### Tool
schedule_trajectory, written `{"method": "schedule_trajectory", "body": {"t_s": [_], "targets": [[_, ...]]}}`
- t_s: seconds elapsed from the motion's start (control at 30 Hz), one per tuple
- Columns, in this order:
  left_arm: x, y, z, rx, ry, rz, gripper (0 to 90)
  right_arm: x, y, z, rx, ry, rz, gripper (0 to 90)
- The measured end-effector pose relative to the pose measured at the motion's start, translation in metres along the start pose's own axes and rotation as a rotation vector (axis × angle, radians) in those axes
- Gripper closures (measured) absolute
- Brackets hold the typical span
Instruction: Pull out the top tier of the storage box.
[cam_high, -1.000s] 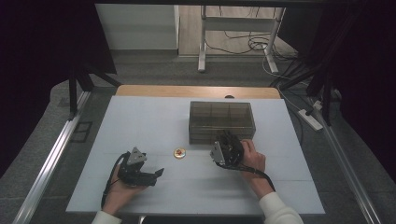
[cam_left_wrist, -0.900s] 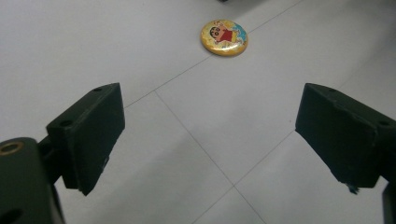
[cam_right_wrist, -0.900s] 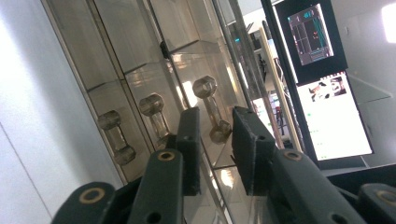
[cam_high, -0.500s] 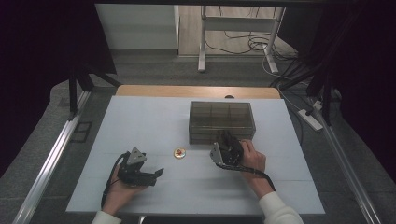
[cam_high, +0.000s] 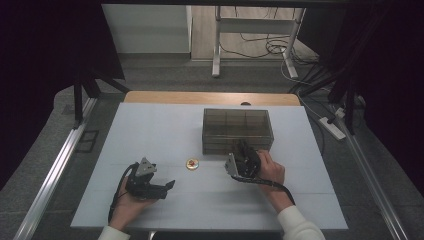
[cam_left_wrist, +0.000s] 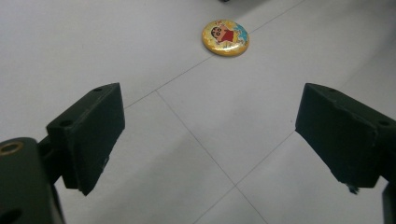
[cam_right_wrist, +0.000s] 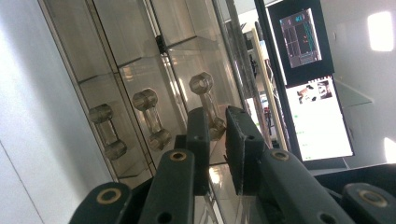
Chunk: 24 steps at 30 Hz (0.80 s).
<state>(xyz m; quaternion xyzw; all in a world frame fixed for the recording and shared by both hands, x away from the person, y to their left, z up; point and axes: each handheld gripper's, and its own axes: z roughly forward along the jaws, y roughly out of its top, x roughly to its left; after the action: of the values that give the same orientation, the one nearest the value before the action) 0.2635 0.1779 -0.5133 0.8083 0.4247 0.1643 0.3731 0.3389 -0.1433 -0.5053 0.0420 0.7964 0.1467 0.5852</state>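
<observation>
My left gripper (cam_left_wrist: 205, 140) sits low on the table, jaws wide apart, cartoon badge (cam_left_wrist: 225, 37) lying flat dead ahead, well clear. To the right, my right gripper (cam_right_wrist: 217, 140) is nearly closed at the clear drawer box's (cam_high: 237, 130) handle (cam_right_wrist: 205, 105), nothing clamped.

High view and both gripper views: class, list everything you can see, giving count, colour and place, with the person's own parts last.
Table: one, white top with a wooden far edge, centre of the high view.
Drawer box: one, clear smoky plastic with three knob handles, far centre-right of the table.
Badge: one, round, yellow with a cartoon figure, on the table between the claws.
Power strip: one, white, on the floor right of the table.
Left claw: one, black, jaws wide open, pointing towards the badge.
Right claw: one, black, jaws nearly together at a drawer handle.
</observation>
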Motion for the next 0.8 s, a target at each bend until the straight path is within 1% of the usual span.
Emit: {"method": "schedule_trajectory", "body": {"t_s": [0.4, 0.43, 0.73, 0.8], "targets": [[0.001, 0.0, -0.001, -0.003, 0.001, -0.004, 8.9, 0.002, 0.001, -0.004, 0.001, -0.006, -0.009, 79.2], [0.001, 0.0, -0.001, -0.003, 0.001, -0.004, 8.9, 0.002, 0.0, -0.005, -0.001, -0.006, -0.017, 79.2], [0.002, 0.0, -0.001, -0.003, 0.003, -0.005, 8.9, 0.005, 0.0, -0.01, -0.007, -0.012, -0.015, 79.2], [0.002, 0.0, -0.001, -0.003, 0.003, -0.005, 8.9, 0.005, 0.0, -0.011, -0.007, -0.011, -0.022, 79.2]]}}
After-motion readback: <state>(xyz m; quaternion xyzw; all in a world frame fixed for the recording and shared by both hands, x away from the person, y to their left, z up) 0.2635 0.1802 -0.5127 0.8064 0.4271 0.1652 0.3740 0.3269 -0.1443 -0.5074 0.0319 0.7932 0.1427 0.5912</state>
